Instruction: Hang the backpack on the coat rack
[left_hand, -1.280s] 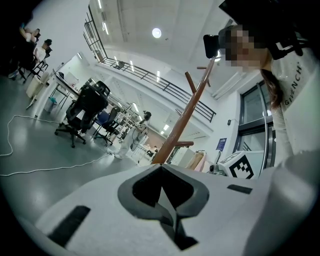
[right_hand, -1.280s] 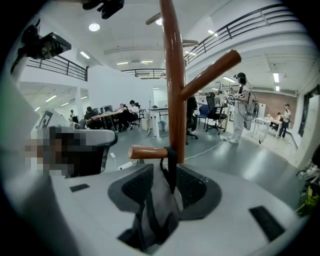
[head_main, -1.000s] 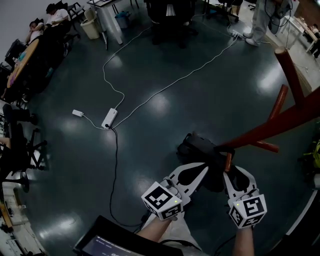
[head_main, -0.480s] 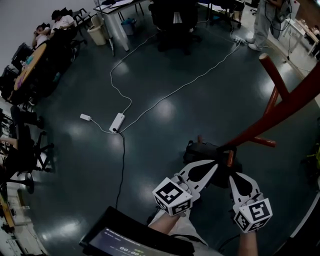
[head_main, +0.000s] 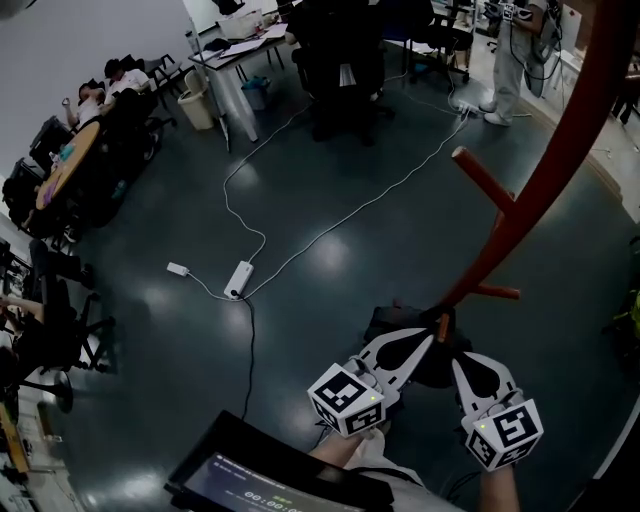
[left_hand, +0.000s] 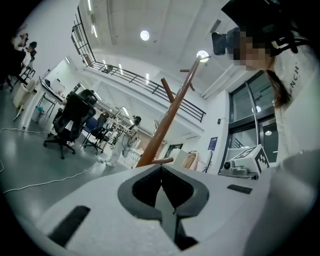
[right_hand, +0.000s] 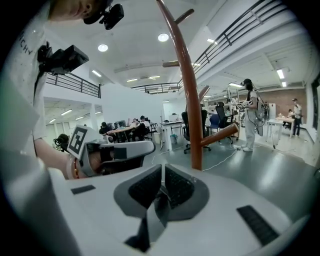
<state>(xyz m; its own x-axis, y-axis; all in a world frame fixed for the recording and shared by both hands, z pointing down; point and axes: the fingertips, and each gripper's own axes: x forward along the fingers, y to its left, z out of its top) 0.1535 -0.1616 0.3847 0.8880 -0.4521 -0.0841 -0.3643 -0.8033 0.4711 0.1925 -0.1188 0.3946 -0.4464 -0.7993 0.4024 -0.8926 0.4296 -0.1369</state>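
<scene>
In the head view the black backpack (head_main: 438, 362) hangs low between my two grippers, right at the foot of the red-brown coat rack (head_main: 540, 190). A short low peg (head_main: 443, 326) sticks up just above the bag. My left gripper (head_main: 427, 336) and right gripper (head_main: 457, 358) are both shut on thin grey straps of the bag. The left gripper view has the strap (left_hand: 170, 215) running down from the closed left gripper (left_hand: 161, 172), with the coat rack (left_hand: 167, 120) beyond. In the right gripper view a strap (right_hand: 157, 212) is pinched in the right gripper (right_hand: 162, 175), close to the rack pole (right_hand: 187, 85).
A power strip (head_main: 238, 278) with white cables lies on the dark floor to the left. Black office chairs (head_main: 340, 50) stand at the back, and a desk with seated people (head_main: 80, 130) at the far left. A person (head_main: 510, 50) stands back right. A screen (head_main: 260, 480) is at the bottom edge.
The head view has tilted up, so the rack pole now rises steeply to the top right. Both grippers stay shut on the straps and have shifted slightly right with the backpack, close to the low peg.
</scene>
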